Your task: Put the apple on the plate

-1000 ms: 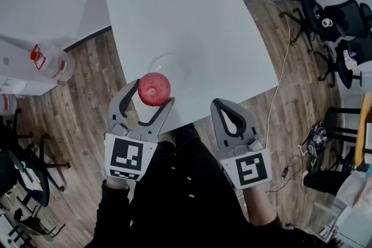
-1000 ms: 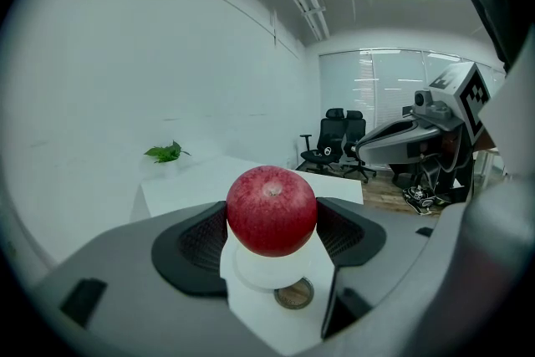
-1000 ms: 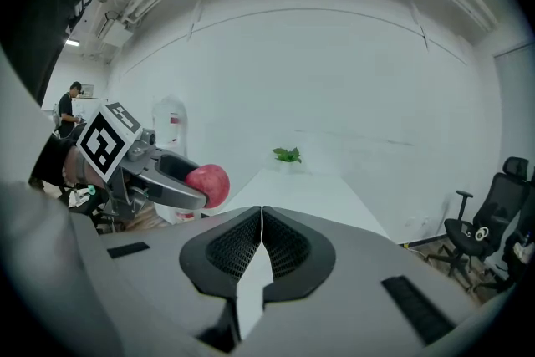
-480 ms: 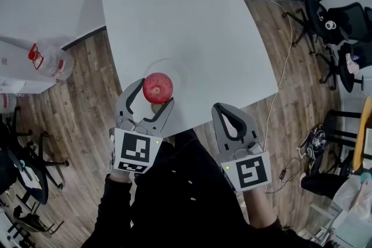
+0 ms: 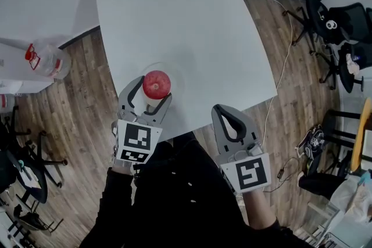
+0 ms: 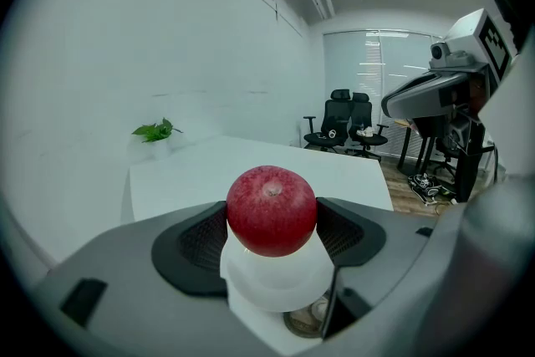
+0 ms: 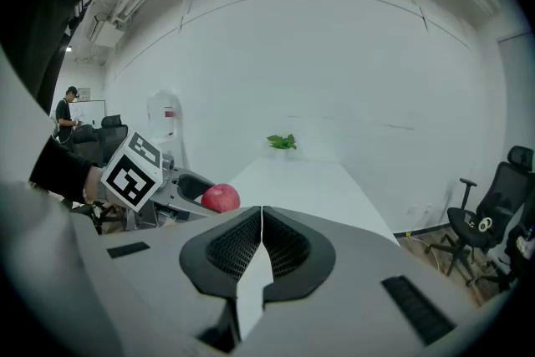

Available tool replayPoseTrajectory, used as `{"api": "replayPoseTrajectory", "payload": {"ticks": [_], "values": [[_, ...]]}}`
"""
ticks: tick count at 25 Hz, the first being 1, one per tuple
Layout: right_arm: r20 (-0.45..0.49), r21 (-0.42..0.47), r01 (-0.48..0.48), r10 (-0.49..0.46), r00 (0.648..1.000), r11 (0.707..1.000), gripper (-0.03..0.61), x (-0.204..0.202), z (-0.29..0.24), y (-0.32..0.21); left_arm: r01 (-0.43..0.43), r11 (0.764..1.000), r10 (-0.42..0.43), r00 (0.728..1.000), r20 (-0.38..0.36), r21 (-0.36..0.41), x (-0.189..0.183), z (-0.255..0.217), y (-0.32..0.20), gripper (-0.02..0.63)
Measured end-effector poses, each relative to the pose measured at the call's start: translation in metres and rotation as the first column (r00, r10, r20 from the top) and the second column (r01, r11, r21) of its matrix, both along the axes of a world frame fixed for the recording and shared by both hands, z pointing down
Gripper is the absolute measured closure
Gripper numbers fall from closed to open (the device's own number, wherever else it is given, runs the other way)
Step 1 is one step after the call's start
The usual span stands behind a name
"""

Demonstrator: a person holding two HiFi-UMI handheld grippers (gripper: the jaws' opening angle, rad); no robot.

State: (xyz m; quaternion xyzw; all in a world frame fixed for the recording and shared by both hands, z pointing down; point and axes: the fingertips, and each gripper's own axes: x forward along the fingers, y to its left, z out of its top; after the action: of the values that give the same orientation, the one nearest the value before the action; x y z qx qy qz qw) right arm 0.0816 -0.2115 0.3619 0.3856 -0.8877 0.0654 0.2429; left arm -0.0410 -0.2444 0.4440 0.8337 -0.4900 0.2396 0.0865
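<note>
Left gripper view: left gripper (image 6: 272, 223) fingers clamp apple (image 6: 272, 209) over plate (image 6: 276, 287); right gripper (image 7: 262, 240) fingers closed together.

My left fingers (image 6: 125, 280) matt grey plastic with black, finely ribbed pads (image 6: 201, 242), between them an apple (image 6: 272, 211) of red, faintly speckled, softly shining skin, beneath it a smooth white plate (image 6: 276, 284), beyond a matt white table (image 6: 217, 171)

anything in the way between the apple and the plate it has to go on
Nothing visible. The left gripper holds the apple directly over the plate, and the surface that shows under it looks bare.
</note>
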Motion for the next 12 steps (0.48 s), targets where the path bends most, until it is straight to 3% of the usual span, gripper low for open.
{"api": "replayPoseTrajectory", "payload": {"ticks": [12], "values": [[0.001, -0.017, 0.029, -0.029, 1.000, 0.999, 0.535, -0.007, 0.009, -0.007, -0.007, 0.996, 0.011, 0.999, 0.038, -0.091, 0.006, 0.060, -0.002, 0.270]]}}
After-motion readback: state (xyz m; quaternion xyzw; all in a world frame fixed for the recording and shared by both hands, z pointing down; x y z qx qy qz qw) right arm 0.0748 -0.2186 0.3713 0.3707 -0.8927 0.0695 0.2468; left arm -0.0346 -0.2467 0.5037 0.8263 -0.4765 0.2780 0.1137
